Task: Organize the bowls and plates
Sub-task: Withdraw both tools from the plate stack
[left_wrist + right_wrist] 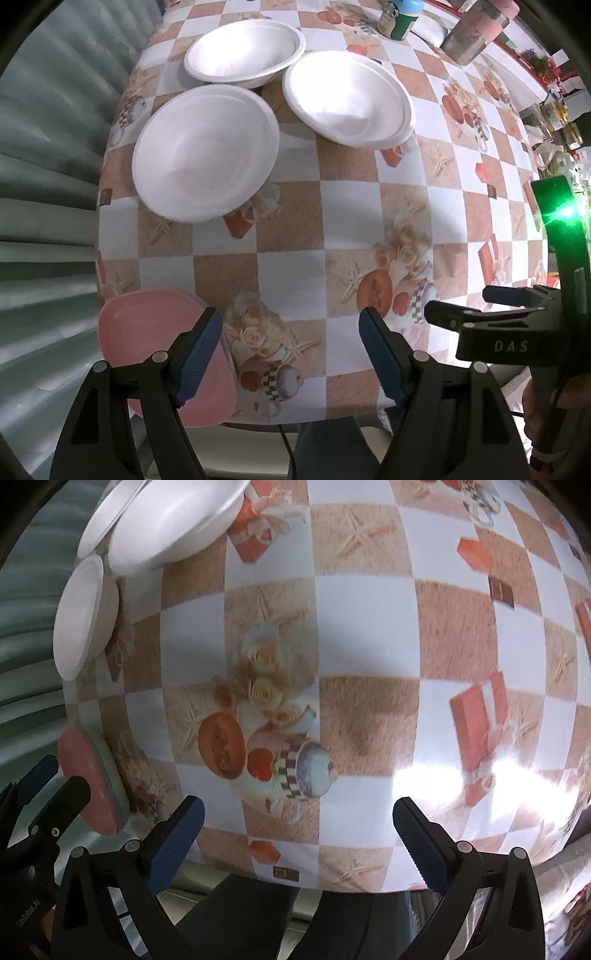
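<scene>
Here, both claws hang empty over the checked tablecloth (295, 206).
Left gripper (291, 354): jaws apart, nothing between.
Right gripper (299, 845): jaws apart, nothing between.
Bowls: three white bowls (205, 153) ahead-left of the left claw.
Pink plate (155, 343): beneath its left finger.
Advice: probably pinch one rim squarely, lift level, nest gently.

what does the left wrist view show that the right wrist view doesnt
Only the left wrist view shows the containers at the table's far edge, a green-labelled bottle and a metal tumbler, plus the right tool. Only the right wrist view shows that the pink plate lies on a pale one, plus glare on the cloth. Both show the white bowls, the checked tablecloth and open, empty jaws.
</scene>
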Tool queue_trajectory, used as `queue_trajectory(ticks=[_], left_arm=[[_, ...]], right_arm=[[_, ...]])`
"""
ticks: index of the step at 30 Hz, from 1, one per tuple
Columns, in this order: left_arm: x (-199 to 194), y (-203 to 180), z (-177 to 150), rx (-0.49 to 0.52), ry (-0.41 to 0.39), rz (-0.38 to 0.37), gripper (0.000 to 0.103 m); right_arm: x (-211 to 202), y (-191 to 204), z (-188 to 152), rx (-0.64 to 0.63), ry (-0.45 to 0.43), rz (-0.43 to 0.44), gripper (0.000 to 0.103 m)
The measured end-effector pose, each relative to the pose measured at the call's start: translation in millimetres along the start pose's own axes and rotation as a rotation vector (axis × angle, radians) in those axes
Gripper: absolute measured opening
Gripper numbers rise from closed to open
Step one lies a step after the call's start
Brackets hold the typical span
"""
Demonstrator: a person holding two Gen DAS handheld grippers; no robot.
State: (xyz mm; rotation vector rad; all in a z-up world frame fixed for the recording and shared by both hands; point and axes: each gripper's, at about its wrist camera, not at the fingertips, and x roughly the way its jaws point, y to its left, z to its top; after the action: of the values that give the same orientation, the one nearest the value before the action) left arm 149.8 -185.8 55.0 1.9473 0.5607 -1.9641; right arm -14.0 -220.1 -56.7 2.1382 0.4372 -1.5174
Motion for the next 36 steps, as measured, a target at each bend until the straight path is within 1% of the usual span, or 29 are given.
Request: queue_trajectory(ticks=[5,6,11,16,20,23,27,29,32,36], left_arm=[[-1.8,-2.9,12.0,-0.005,-0.015,0.01,0.08],[-3.0,-1.5,14.6,-0.013,-0.018,0.007,0.08],[-12.5,12.6,26.5,-0.05,-0.041,0.018,0.08],[-22.6,45.3,45.3,-0.139,-0.066,0.038,0.08],[-23.4,72.4,58.0,-0.207,-0.066,0.064,0.08],[-22.9,80.0,62.1,-0.216,-0.061,0.071,0.08],[-19.1,67.3,70.6,-0.186,-0.062,0.052,0.08],[-14.9,61.8,78.1,-0.176,-0.065,0.047,0.08],[-10.1,40.8,96.0,-0.128,-0.087,0.063,0.08],[-2.8,15.6,118.8,-0.075,-0.106,0.103,0.08]], right_arm=[[-13.8,-8.6,16.2,0.009,-0.035,-0.011,0.103],[-20.0,-13.7,20.2,0.015,-0.04,-0.009,0.103],[-25.4,-16.0,31.3,0.034,-0.042,0.015,0.103],[-27.7,6.8,41.4,0.012,-0.049,0.048,0.103],[-28.7,39.5,53.0,-0.019,-0.073,0.08,0.103],[-28.7,56.7,59.6,-0.04,-0.083,0.081,0.103],[-42.1,54.9,67.8,-0.033,-0.143,0.021,0.103],[-53.4,48.5,72.8,-0.041,-0.186,-0.033,0.103],[-64.9,32.0,87.6,-0.037,-0.211,-0.082,0.103],[-75.5,12.5,111.9,-0.006,-0.228,-0.112,0.103]])
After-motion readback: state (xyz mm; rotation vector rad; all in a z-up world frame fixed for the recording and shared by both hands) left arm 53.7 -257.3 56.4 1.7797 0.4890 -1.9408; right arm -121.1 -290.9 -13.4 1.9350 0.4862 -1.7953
